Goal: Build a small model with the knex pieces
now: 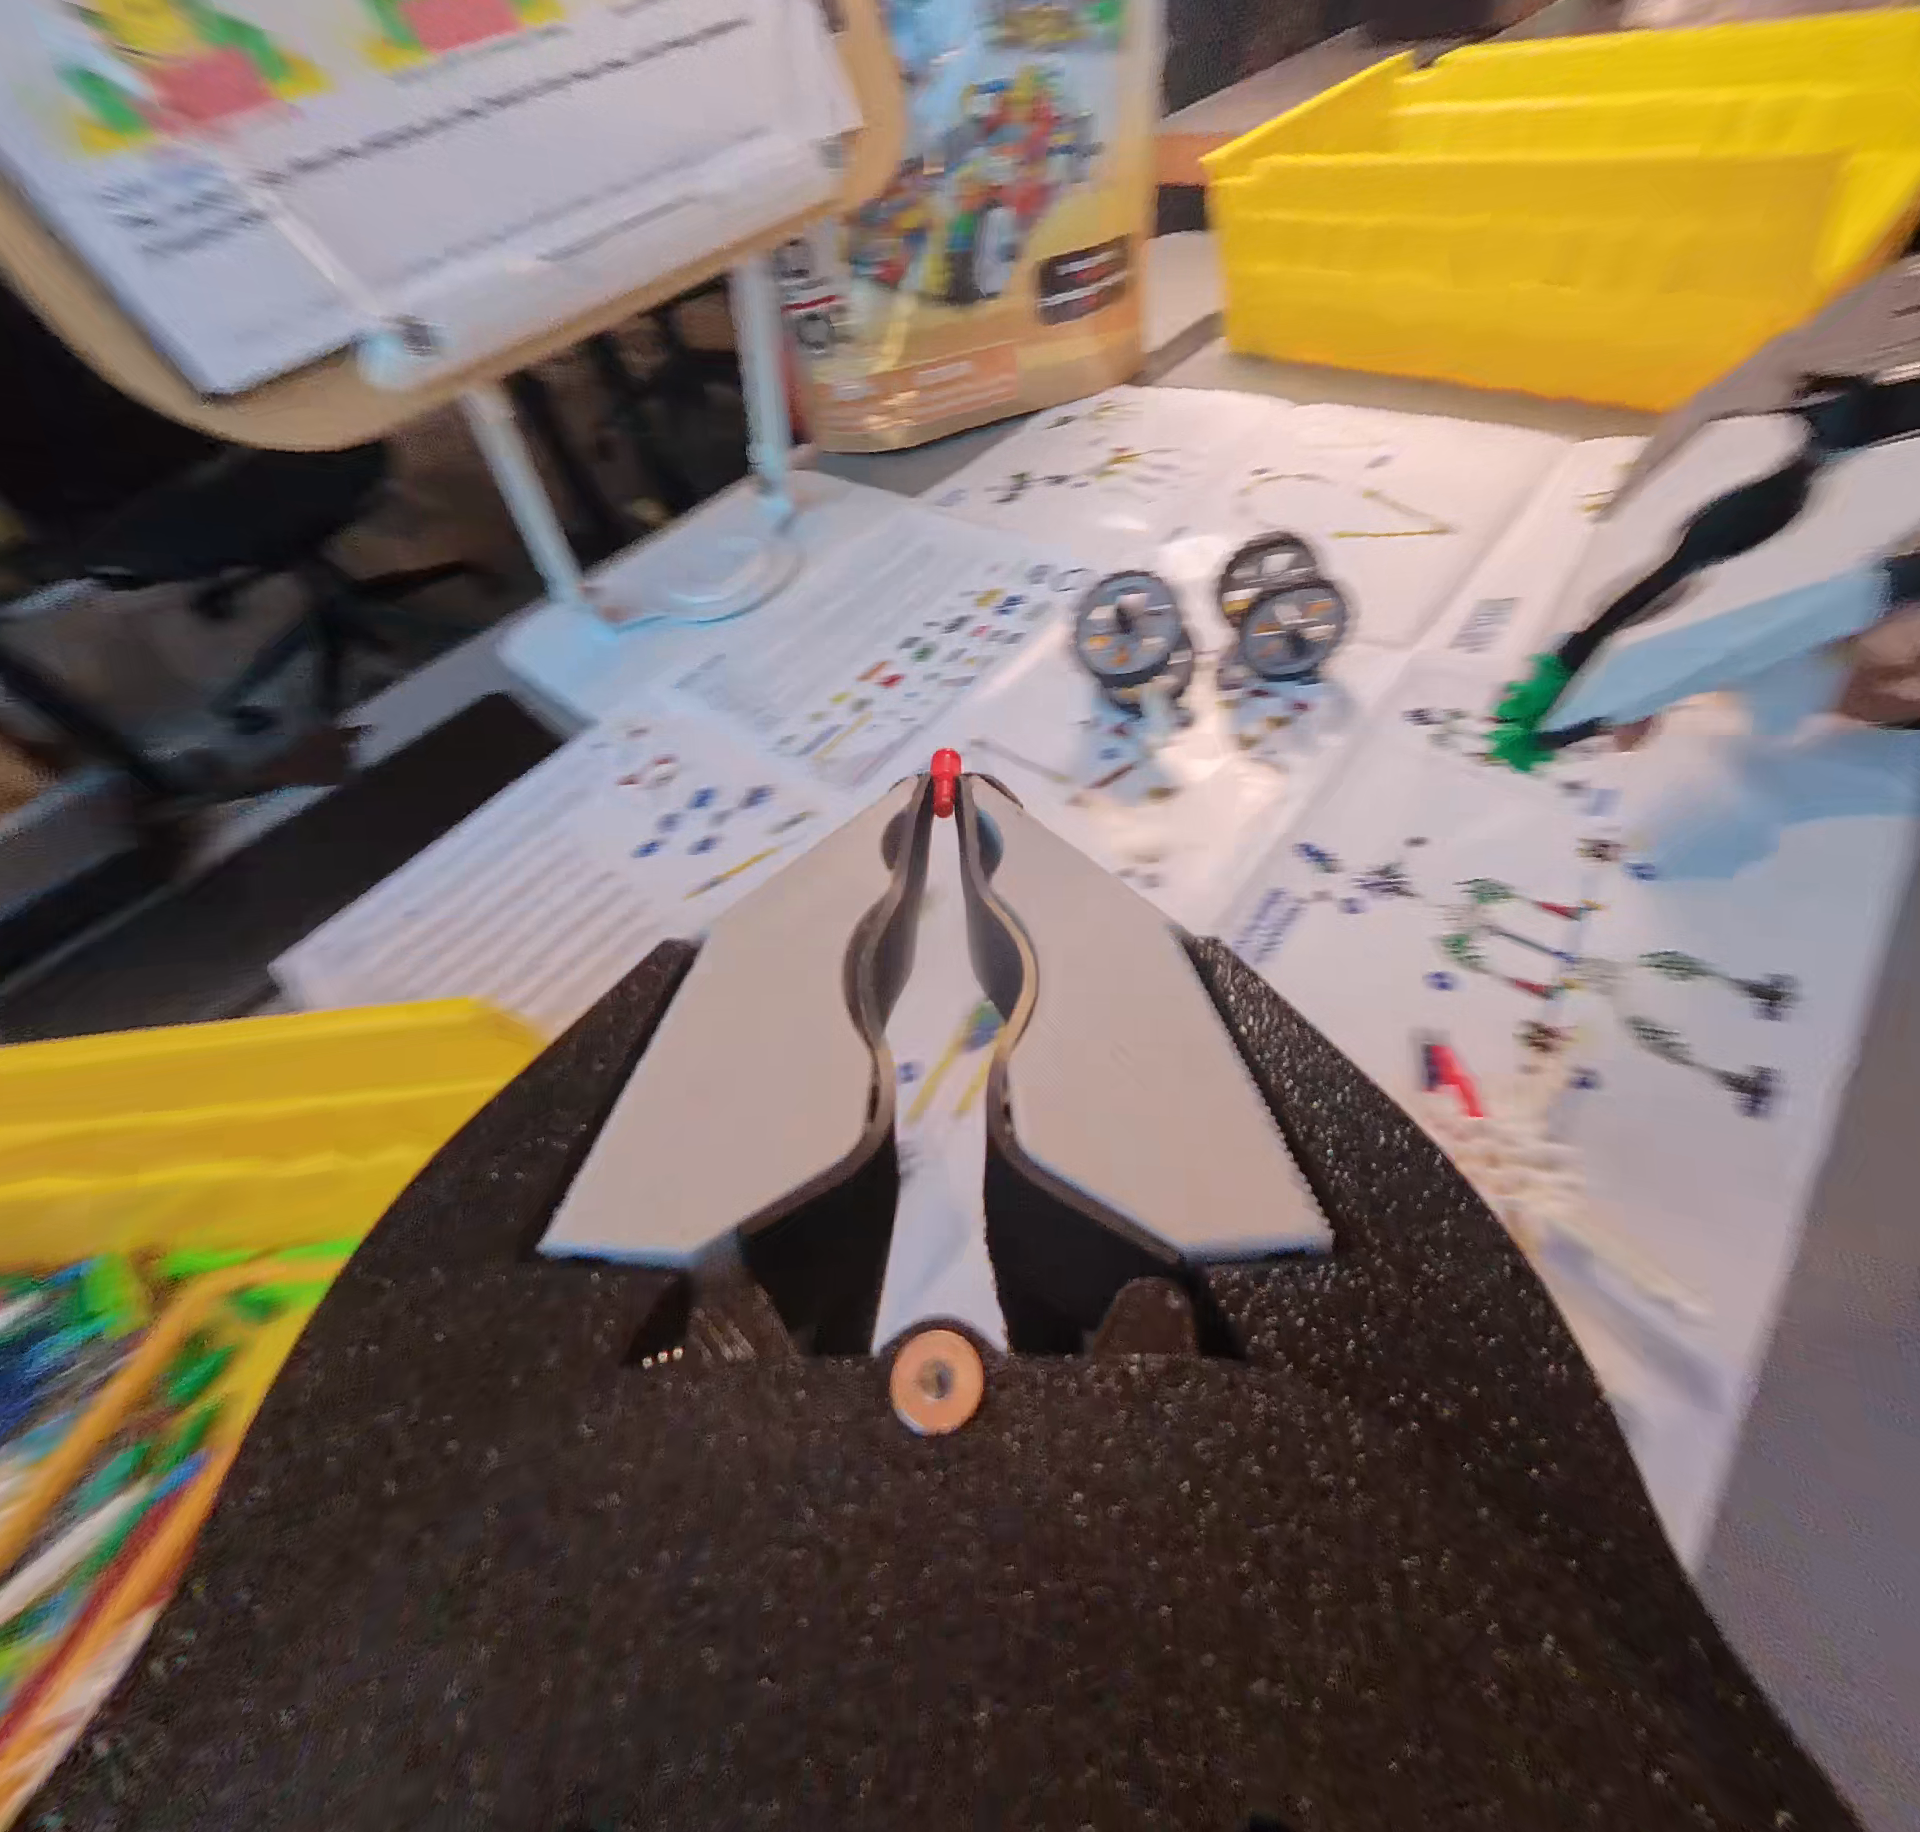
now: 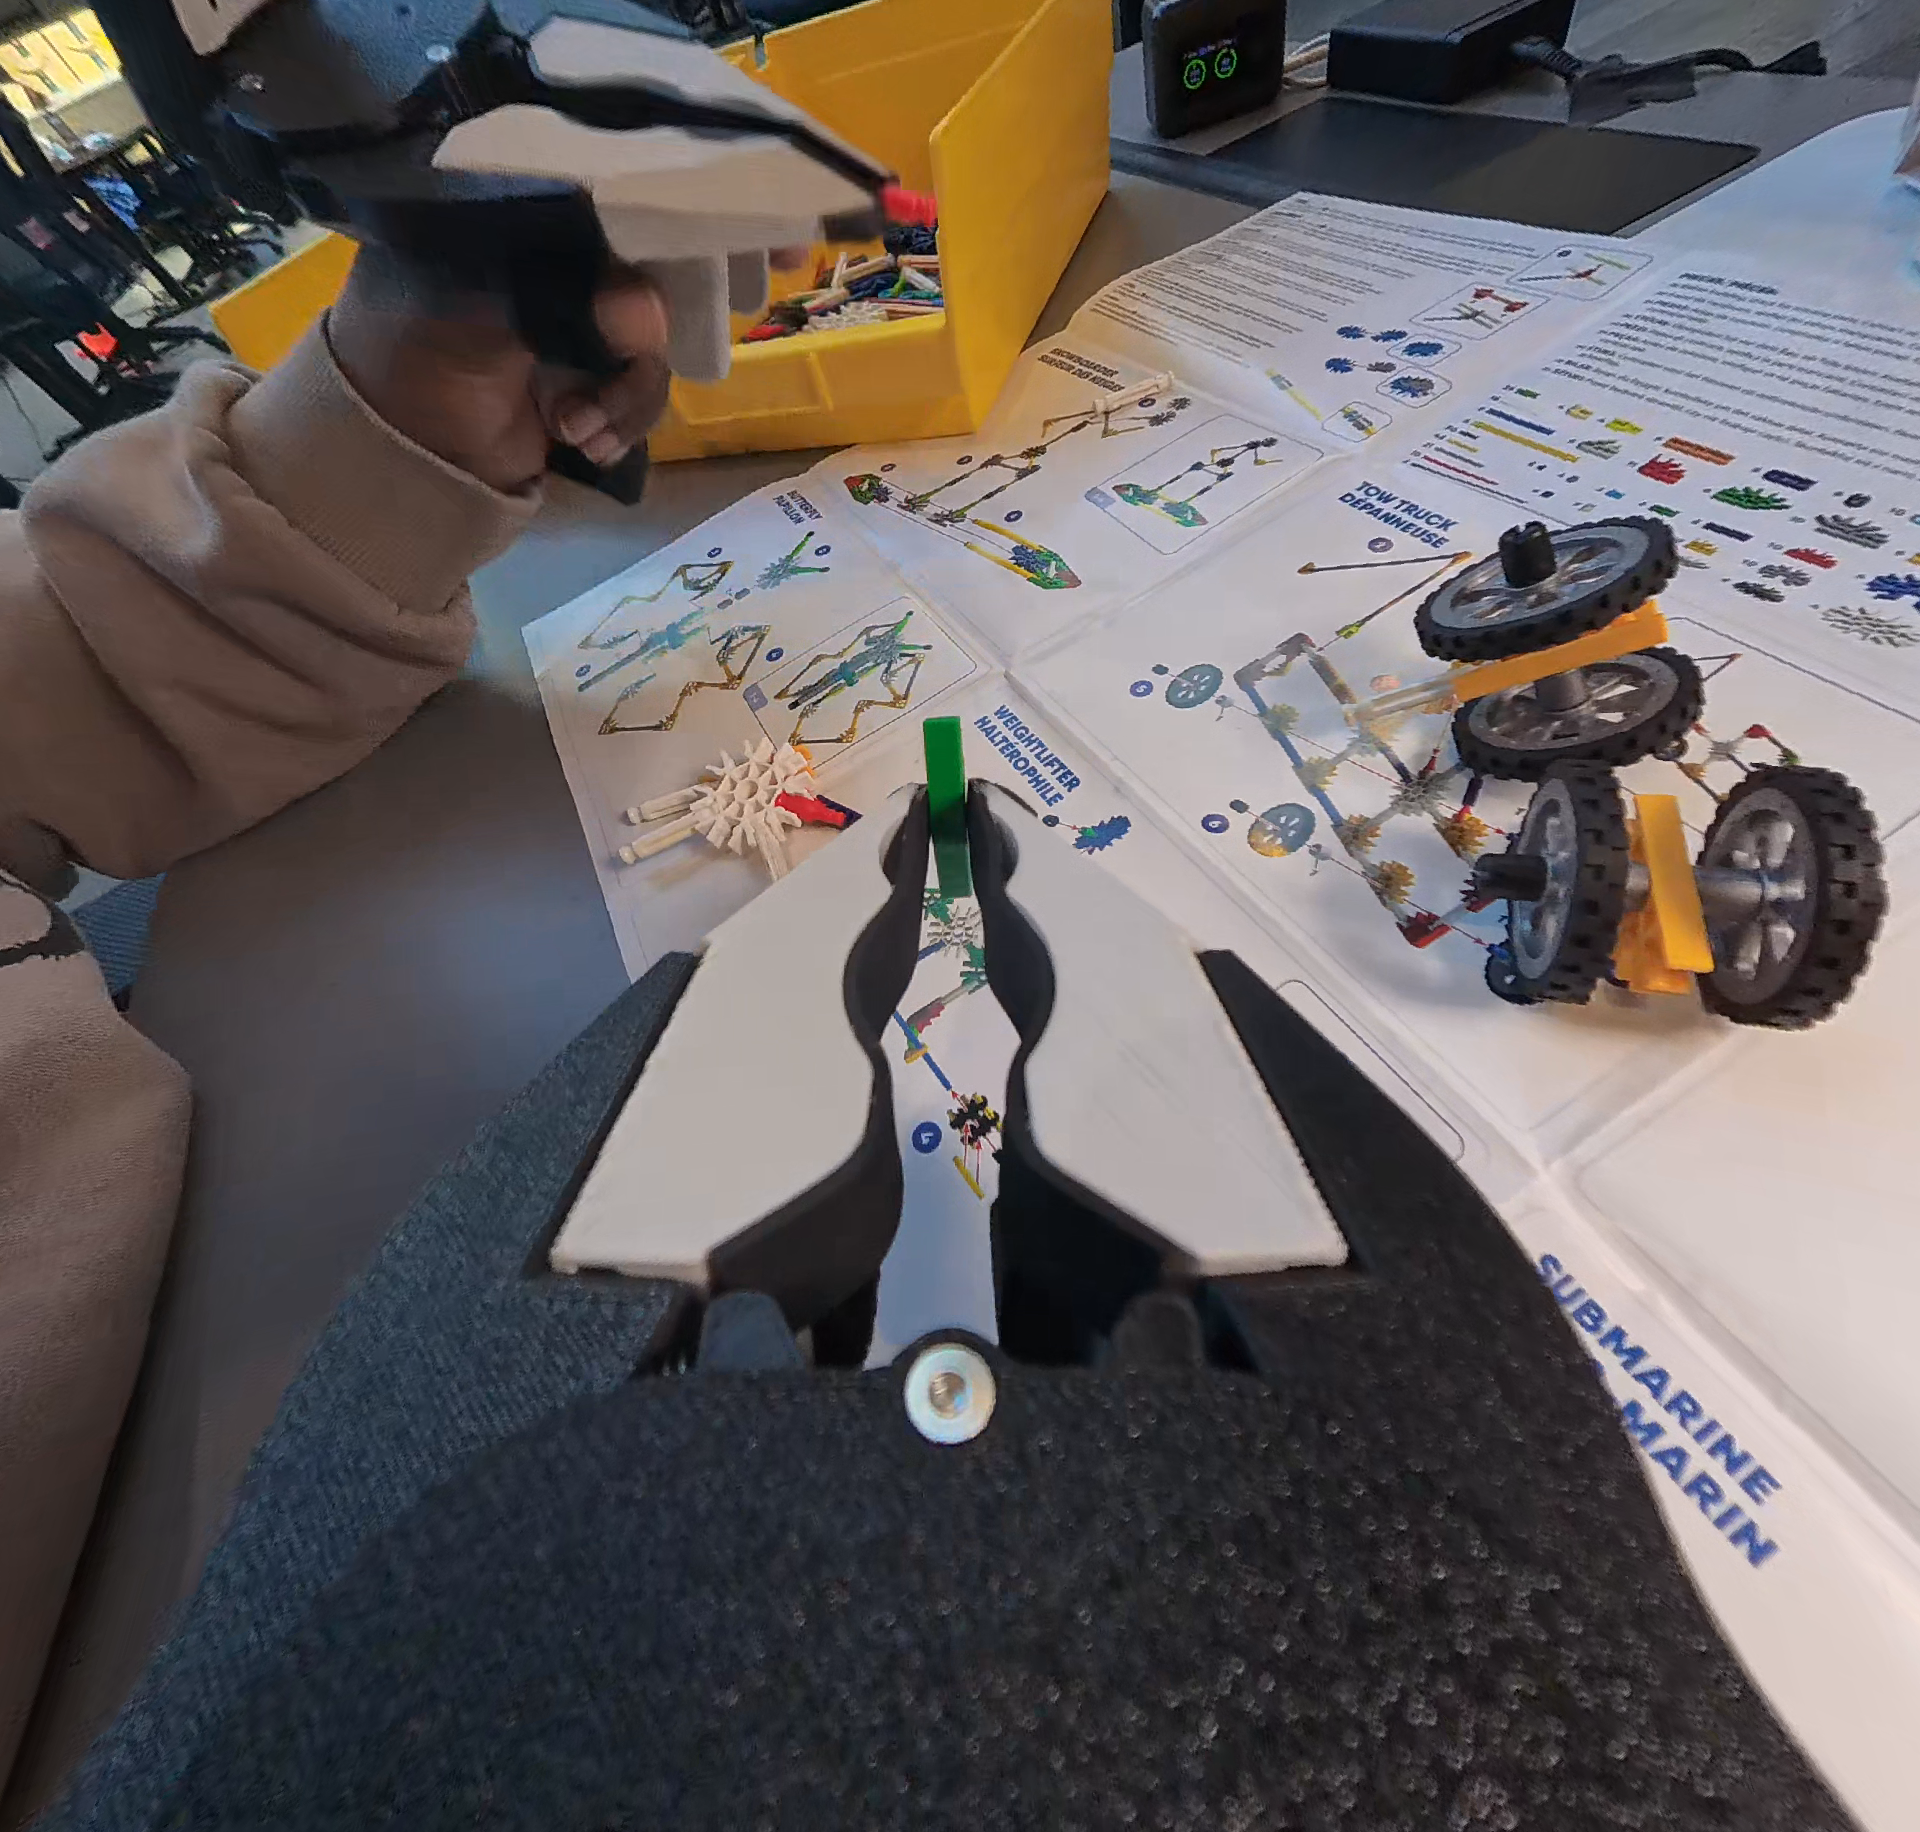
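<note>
Left tool (image 1: 943, 795) clenched on a small red piece (image 1: 944, 776); right tool (image 2: 948, 816) gripping a green piece (image 2: 948, 806) above the instruction sheet (image 2: 1195, 494), wheeled model (image 2: 1621, 774) right.

A grey table (image 2: 343, 951) stands before dim office chairs (image 1: 260, 577), with bright daylit windows (image 2: 47, 68) beyond.

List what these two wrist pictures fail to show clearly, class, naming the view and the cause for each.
- Red piece in the left gripper: left wrist view, too small and pinched at the tips; its shape is unclear.
- Green piece in the right gripper: right wrist view, its lower part is hidden between the fingers.
- Yellow bin: right wrist view, contents partly blocked by the other gripper.
- Clipboard pages: left wrist view, motion-blurred.
</note>
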`<state>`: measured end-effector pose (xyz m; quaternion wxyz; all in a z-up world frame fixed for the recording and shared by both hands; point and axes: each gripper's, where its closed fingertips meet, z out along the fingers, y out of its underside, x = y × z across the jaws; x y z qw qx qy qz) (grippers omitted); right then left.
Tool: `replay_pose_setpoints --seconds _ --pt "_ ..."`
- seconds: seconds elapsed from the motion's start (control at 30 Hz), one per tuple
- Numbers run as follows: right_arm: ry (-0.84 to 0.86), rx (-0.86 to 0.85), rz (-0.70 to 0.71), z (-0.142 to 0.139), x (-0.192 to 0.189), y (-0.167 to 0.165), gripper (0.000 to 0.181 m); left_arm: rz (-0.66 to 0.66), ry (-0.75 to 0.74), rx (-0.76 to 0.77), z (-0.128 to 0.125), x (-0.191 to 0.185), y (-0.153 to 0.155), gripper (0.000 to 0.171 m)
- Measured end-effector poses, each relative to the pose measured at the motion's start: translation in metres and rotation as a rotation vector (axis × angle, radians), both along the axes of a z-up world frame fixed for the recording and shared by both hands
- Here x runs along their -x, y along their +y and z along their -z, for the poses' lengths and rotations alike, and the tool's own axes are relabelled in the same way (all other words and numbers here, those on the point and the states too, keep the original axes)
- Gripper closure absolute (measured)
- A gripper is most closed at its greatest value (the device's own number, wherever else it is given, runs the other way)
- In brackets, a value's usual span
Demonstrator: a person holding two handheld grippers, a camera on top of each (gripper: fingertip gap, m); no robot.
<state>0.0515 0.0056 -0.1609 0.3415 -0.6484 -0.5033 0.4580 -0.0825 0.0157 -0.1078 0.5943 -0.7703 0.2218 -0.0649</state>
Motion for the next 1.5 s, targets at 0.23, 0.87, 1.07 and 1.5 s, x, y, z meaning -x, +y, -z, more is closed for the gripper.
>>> replay_pose_setpoints --seconds 0.23,0.87,1.07,1.5 --pt "0.011 0.030 0.007 0.002 0.002 0.000 0.177 -0.618 0.190 0.037 -0.040 0.179 -0.030 0.170" --pt "0.448 0.561 -0.184 -0.059 0.005 -0.027 0.177 0.572 -0.562 0.299 -0.007 -0.115 -0.049 0.140" --pt "0.467 0.614 -0.229 -0.063 0.006 -0.036 0.177 0.617 -0.659 0.338 -0.007 -0.131 -0.049 0.153" --pt "0.415 0.504 -0.222 -0.055 0.010 -0.040 0.172 0.634 -0.581 0.320 0.001 -0.129 -0.055 0.168"
